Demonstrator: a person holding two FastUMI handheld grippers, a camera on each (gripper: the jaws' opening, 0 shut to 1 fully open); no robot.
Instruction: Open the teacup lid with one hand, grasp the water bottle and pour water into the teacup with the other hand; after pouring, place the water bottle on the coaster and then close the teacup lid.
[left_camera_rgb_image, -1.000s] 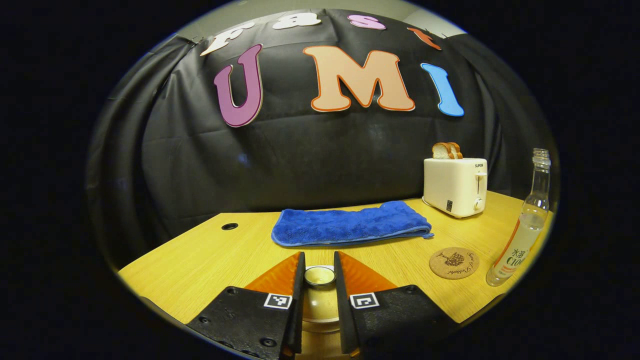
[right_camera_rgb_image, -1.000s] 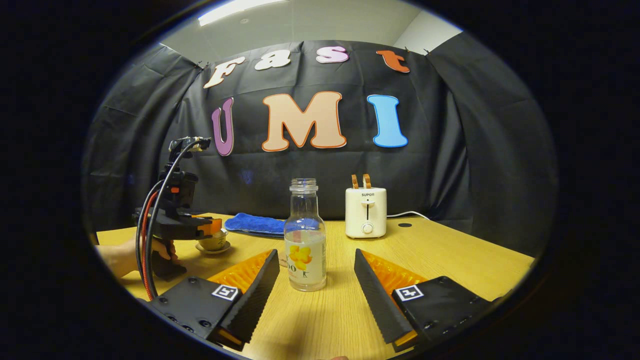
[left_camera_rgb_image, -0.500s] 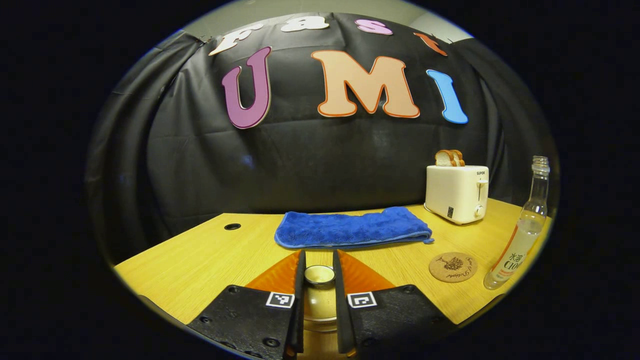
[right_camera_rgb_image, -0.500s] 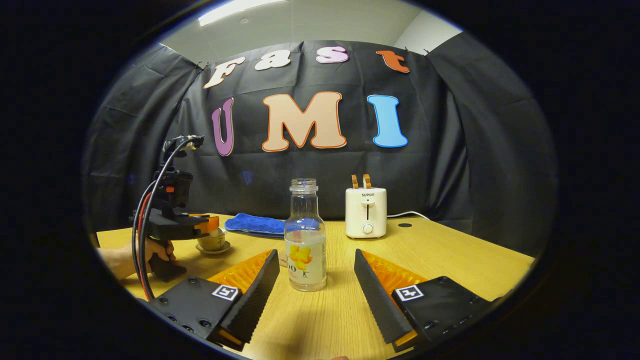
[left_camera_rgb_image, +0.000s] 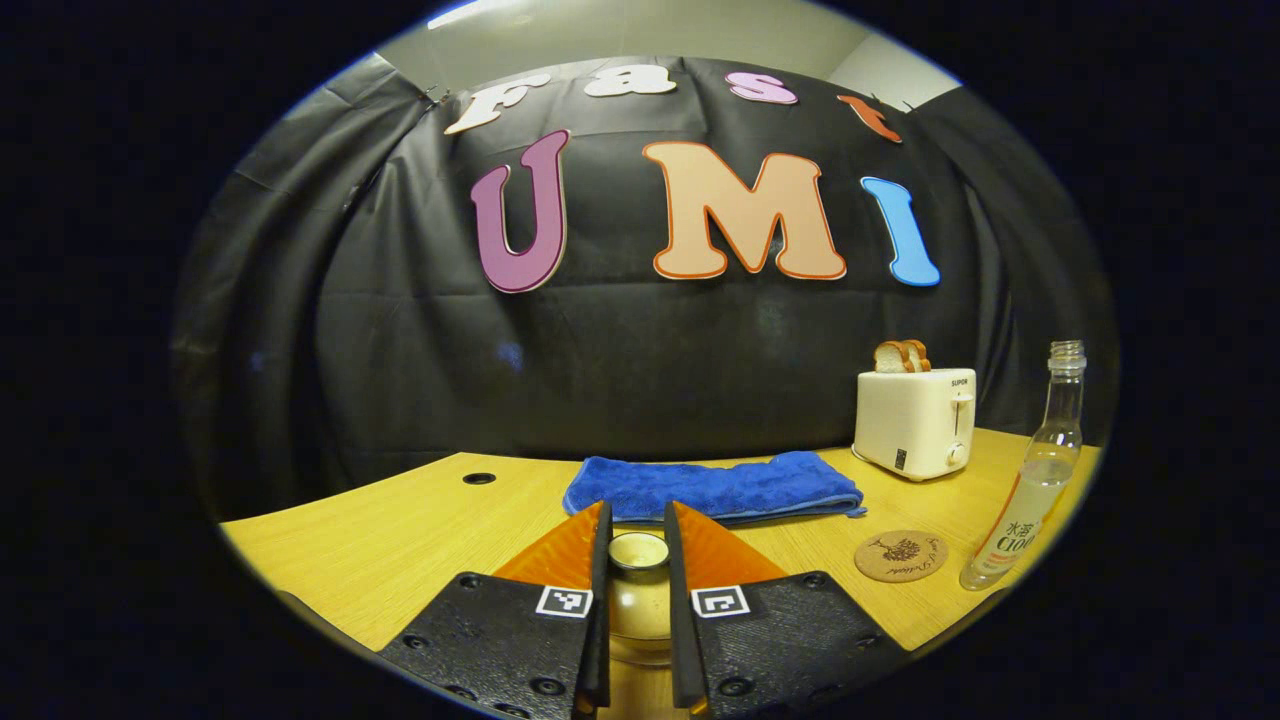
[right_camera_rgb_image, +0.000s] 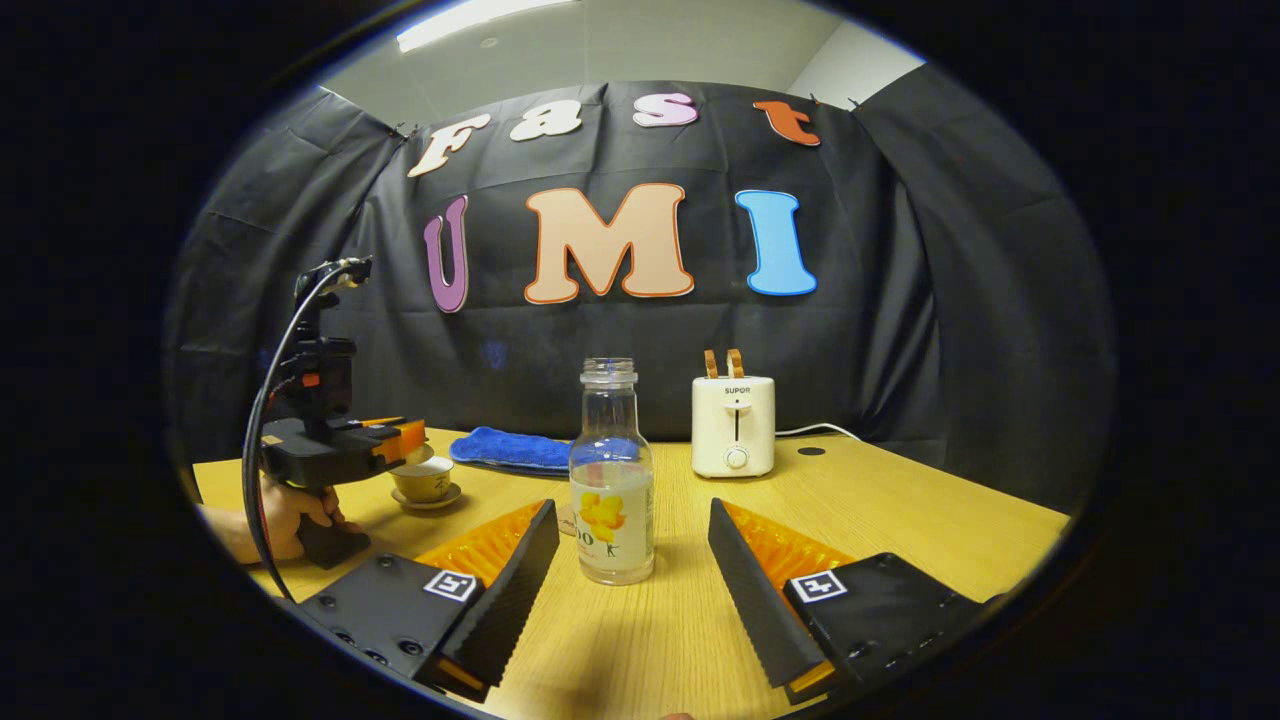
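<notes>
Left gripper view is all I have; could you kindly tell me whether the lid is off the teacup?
Observer: Right gripper view shows the lid held in the left gripper slightly above the teacup, apparently clear of its rim.
Operator: Thank you. Where does the cup stand?
Observer: On its saucer on the table, below the left gripper's tip.
Operator: And is the right gripper on the bottle?
Observer: Not yet. The right gripper is open, with the water bottle upright between its fingers, untouched.
</notes>
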